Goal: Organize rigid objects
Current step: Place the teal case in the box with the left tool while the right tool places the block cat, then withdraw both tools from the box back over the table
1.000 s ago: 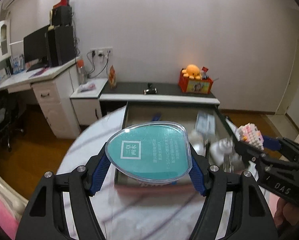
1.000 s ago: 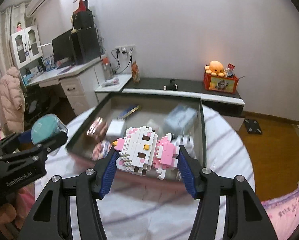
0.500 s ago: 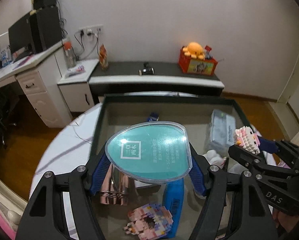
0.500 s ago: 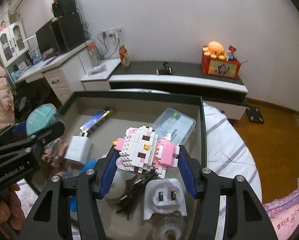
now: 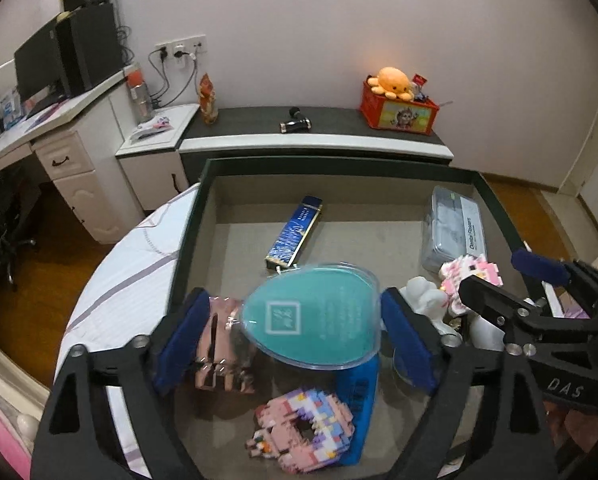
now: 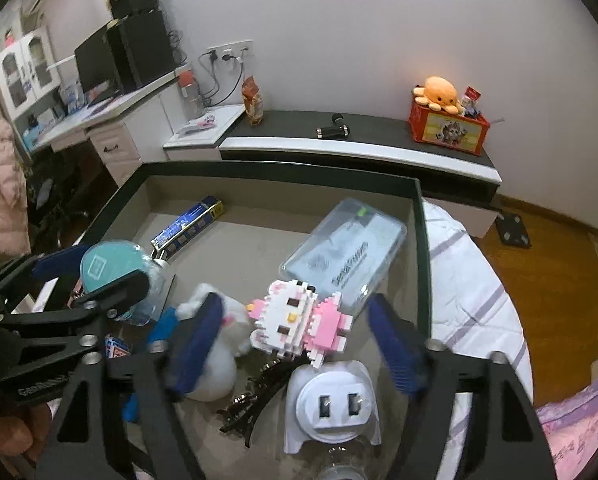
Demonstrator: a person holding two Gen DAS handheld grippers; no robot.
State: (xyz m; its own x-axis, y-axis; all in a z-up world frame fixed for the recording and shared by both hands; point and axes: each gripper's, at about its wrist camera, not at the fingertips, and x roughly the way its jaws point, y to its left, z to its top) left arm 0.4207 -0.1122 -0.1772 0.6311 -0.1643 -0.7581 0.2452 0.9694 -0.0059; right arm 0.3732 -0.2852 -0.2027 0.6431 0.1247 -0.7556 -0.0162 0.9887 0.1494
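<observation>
A dark-rimmed grey storage box (image 5: 339,168) holds the objects. My left gripper (image 5: 295,334) is open over it; the teal heart-shaped case (image 5: 313,316) sits tilted between the spread fingers, touching neither pad clearly. It also shows in the right wrist view (image 6: 117,266). My right gripper (image 6: 295,344) is open; the pink-and-white brick cat figure (image 6: 299,322) sits between its fingers, free of the pads, above a white plug adapter (image 6: 331,404). The figure also shows in the left wrist view (image 5: 469,274).
In the box lie a blue slim box (image 5: 295,232), a clear plastic case (image 6: 347,252), a rose-gold item (image 5: 219,350), a pink brick donut (image 5: 303,432), a white plush (image 6: 219,340) and a black hair clip (image 6: 255,400). The striped bedding (image 6: 471,300) surrounds the box.
Both grippers moved down into the box and opened. The teal case and the brick cat figure have come loose from the pads and dropped slightly.
</observation>
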